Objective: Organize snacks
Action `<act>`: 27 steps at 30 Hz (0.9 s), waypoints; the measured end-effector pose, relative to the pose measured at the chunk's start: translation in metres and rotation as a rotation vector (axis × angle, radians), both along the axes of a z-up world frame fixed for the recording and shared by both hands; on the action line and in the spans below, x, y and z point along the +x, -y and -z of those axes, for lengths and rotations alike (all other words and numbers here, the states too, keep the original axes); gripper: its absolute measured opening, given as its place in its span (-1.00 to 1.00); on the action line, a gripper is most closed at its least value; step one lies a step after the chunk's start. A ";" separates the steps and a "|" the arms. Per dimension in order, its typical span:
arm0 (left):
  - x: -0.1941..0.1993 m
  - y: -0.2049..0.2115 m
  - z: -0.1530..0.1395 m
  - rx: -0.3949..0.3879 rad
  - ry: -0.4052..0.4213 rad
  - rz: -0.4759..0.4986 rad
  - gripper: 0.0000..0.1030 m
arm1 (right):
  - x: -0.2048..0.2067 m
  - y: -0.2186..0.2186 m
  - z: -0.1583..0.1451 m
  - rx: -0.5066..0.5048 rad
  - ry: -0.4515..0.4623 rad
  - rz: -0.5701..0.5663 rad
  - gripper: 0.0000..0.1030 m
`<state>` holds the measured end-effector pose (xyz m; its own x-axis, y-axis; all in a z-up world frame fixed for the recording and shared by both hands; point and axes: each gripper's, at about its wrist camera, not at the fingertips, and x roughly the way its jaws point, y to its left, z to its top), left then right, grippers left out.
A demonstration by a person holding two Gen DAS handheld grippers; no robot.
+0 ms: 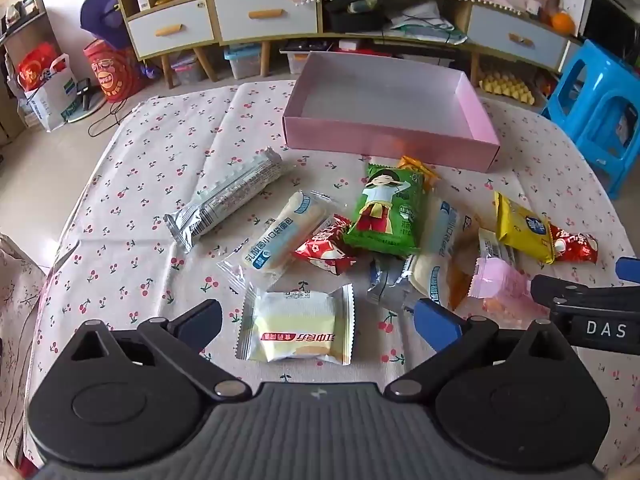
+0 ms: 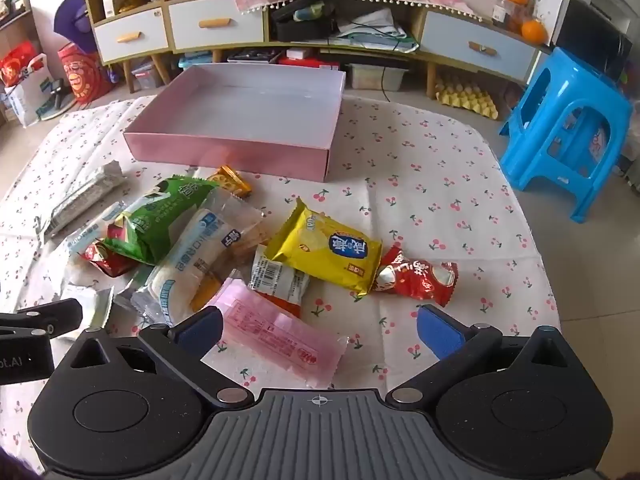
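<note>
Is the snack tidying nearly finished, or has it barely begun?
Barely begun. Nothing looks done: the pink box has no snacks in it.

In hand: nothing. The left gripper is open around a pale cake packet, and the right gripper is open over a pink packet.

Left: every snack, including the green packet, yellow packet and silver bar, lies on the tablecloth.

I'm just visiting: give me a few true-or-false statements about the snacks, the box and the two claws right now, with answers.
1. The pink box already holds snacks. False: it is empty.
2. The left claw is open above a pale square cake packet. True.
3. The right claw grips the yellow packet. False: it is open, holding nothing.
4. A green packet lies among the snacks on the tablecloth. True.
</note>
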<state>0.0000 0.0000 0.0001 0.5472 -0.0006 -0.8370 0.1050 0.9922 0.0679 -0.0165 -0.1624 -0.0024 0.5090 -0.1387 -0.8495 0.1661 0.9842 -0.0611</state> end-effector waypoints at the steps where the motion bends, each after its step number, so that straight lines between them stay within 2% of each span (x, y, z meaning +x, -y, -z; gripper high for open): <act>1: 0.000 0.000 0.000 -0.001 0.000 -0.002 0.99 | 0.000 0.000 0.000 0.001 -0.002 0.004 1.00; 2: 0.001 -0.001 0.000 -0.020 -0.013 0.003 0.99 | 0.001 0.000 0.000 0.003 -0.006 0.007 1.00; 14: 0.005 -0.013 0.004 -0.022 -0.016 0.013 0.99 | 0.000 0.000 0.001 0.021 -0.004 -0.005 1.00; 27: 0.002 -0.006 0.004 -0.028 -0.032 0.004 0.99 | 0.001 -0.002 0.003 0.027 -0.013 -0.005 1.00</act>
<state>0.0021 0.0062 -0.0041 0.5201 -0.0264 -0.8537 0.1103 0.9932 0.0365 -0.0156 -0.1606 -0.0051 0.4983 -0.1133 -0.8596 0.1605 0.9863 -0.0370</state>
